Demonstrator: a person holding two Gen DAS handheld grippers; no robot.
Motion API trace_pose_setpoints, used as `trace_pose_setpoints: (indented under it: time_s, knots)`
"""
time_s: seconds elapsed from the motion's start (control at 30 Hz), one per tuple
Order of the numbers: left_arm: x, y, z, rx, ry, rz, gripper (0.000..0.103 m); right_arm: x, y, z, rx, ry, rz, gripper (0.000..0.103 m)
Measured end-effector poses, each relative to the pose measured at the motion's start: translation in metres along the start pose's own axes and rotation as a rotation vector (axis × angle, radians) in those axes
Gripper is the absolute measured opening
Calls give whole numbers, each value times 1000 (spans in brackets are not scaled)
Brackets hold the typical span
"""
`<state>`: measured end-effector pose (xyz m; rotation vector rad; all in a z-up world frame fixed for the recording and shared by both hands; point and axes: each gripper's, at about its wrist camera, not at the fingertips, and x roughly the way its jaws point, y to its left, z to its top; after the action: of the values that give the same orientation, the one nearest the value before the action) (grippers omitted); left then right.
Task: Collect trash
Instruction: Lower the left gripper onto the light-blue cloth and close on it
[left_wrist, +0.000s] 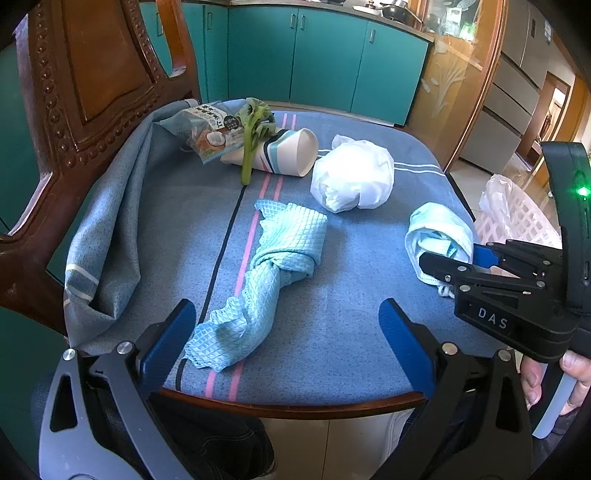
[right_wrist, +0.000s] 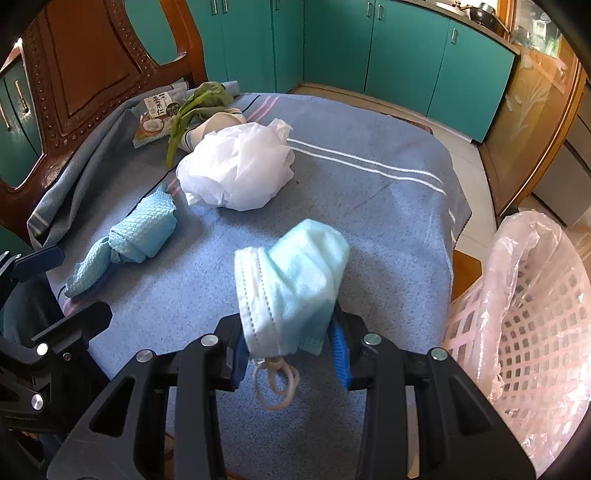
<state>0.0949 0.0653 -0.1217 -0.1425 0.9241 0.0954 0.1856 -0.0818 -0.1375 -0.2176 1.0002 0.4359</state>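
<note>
My right gripper (right_wrist: 291, 354) is shut on a crumpled light-blue face mask (right_wrist: 291, 288) and holds it just above the blue cloth-covered seat; the mask also shows in the left wrist view (left_wrist: 439, 236). My left gripper (left_wrist: 288, 339) is open and empty over the seat's front edge, behind a knotted teal cloth (left_wrist: 273, 273). A white plastic bag (left_wrist: 351, 173), a paper cup (left_wrist: 284, 151) on its side, a green vegetable stalk (left_wrist: 251, 140) and a snack packet (left_wrist: 207, 129) lie further back.
A pink lattice basket (right_wrist: 532, 332) lined with a clear bag stands on the floor right of the seat. The carved wooden chair back (left_wrist: 92, 92) rises on the left. Teal cabinets (left_wrist: 325, 55) stand behind.
</note>
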Motion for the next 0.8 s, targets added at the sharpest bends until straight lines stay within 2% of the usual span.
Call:
trace_pose_setpoints:
  time_s: [0.8]
  knots:
    - [2,0,-2,2,8,-1,99,1,-1,0,0,2,-3,37]
